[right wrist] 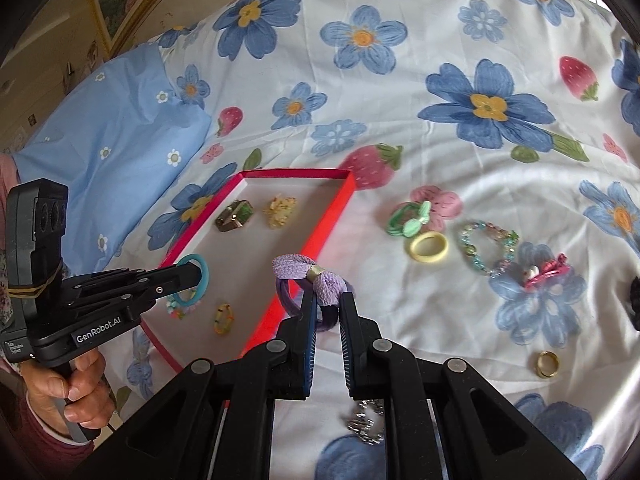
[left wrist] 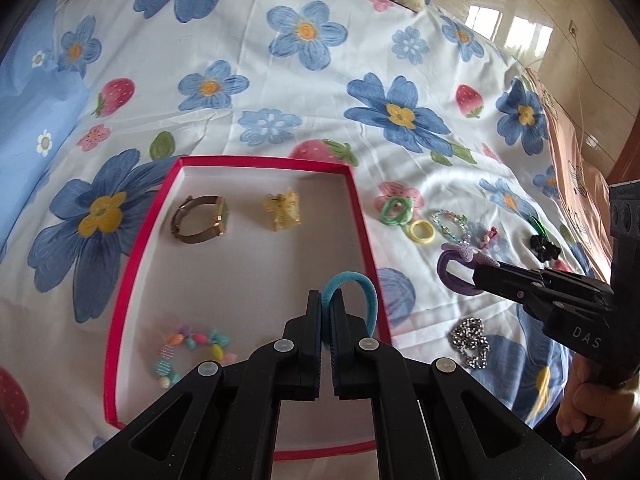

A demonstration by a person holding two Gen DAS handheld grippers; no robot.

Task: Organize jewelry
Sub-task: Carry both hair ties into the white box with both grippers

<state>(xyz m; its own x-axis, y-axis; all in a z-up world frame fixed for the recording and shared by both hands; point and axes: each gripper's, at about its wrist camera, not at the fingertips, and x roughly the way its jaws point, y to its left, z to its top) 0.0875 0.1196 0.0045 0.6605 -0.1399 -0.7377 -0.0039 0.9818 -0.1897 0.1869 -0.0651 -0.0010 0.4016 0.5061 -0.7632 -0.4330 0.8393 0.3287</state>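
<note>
A red-rimmed box (left wrist: 362,216) (right wrist: 320,236) with a white floor lies on the floral bedspread. It holds a watch (left wrist: 200,220), a yellow hair clip (left wrist: 282,210), a pastel bead bracelet (left wrist: 192,354) and a small yellow-green band (right wrist: 224,318). My left gripper (left wrist: 326,298) (right wrist: 198,276) is shut on a teal hair tie (left wrist: 354,294) above the box. My right gripper (right wrist: 326,302) (left wrist: 486,270) is shut on a purple hair tie with a bow (right wrist: 316,280) (left wrist: 460,268), just right of the box's rim.
Loose on the bedspread right of the box: a green hair tie (right wrist: 408,220), a yellow ring (right wrist: 428,248), a green bead bracelet (right wrist: 488,248), a pink clip (right wrist: 546,274), a gold ring (right wrist: 547,364), a silver chain (right wrist: 366,420), a black clip (left wrist: 542,246). A blue pillow (right wrist: 116,140) lies left.
</note>
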